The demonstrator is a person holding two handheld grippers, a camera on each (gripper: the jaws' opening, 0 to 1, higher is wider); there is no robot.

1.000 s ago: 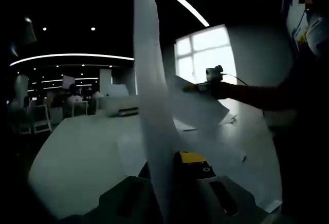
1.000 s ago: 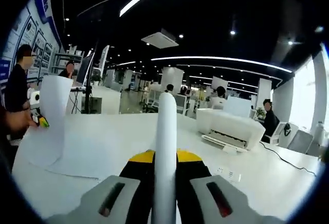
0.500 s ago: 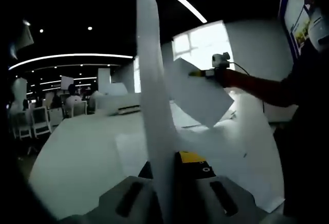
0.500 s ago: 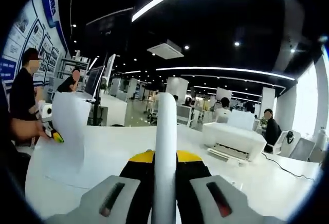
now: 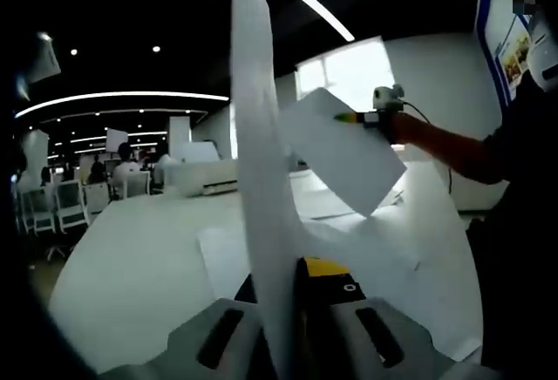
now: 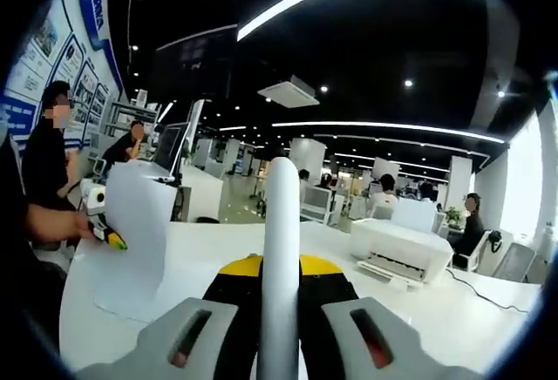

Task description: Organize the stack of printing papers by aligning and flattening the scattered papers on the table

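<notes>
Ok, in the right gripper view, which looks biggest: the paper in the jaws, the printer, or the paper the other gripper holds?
1. The curved sheet in the left gripper, at the left of the view.
2. The edge-on sheet in the right gripper's jaws; it's nearest the camera, so really unsure.
3. The white printer on the table.

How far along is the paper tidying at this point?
Early, by the look of it. No squared stack is visible. In hand: the left gripper and the right gripper each pinch a sheet, and, both lifted off the white table. Left to do: loose sheets lie on the table, unaligned.
</notes>
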